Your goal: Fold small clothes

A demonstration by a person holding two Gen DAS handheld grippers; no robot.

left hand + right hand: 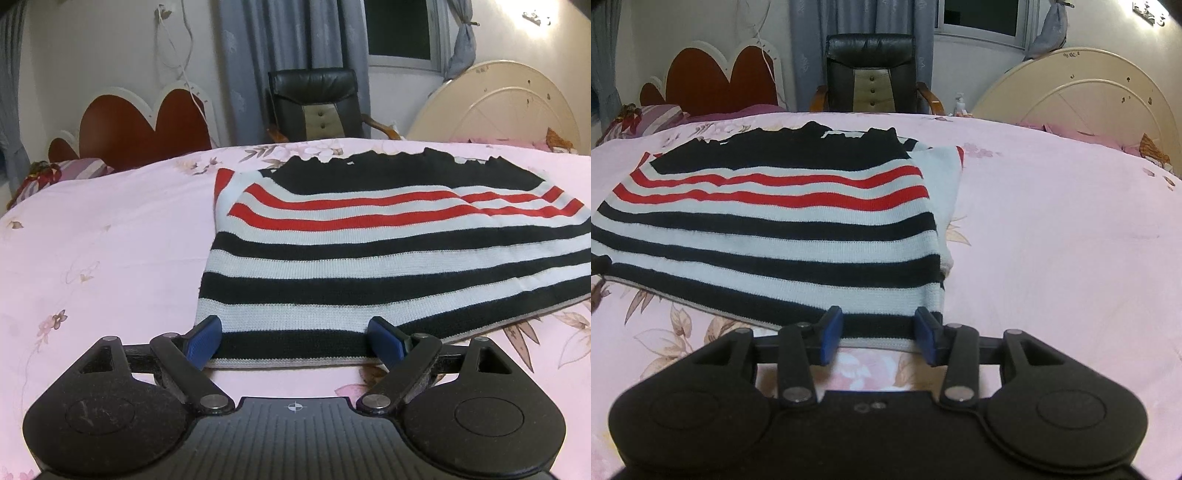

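Observation:
A knitted sweater (369, 258) (775, 229) with black, white and red stripes lies folded flat on the pink floral bedsheet (92, 258) (1052, 240), sleeves tucked in. My left gripper (295, 339) is wide open at the sweater's near left corner, and the hem lies flat between its blue pads (207, 341). My right gripper (879, 334) stands partly open at the near right corner. The hem runs flat between its pads (927, 336), which do not pinch it. Neither gripper holds anything.
Beyond the bed stand a black leather armchair (314, 103) (871, 70), a red heart-shaped headboard (140, 125) (713, 77) and a cream round tabletop (498, 107) (1082, 85) leaning on the wall. A striped pillow (55, 177) lies at the far left. Bare sheet flanks the sweater.

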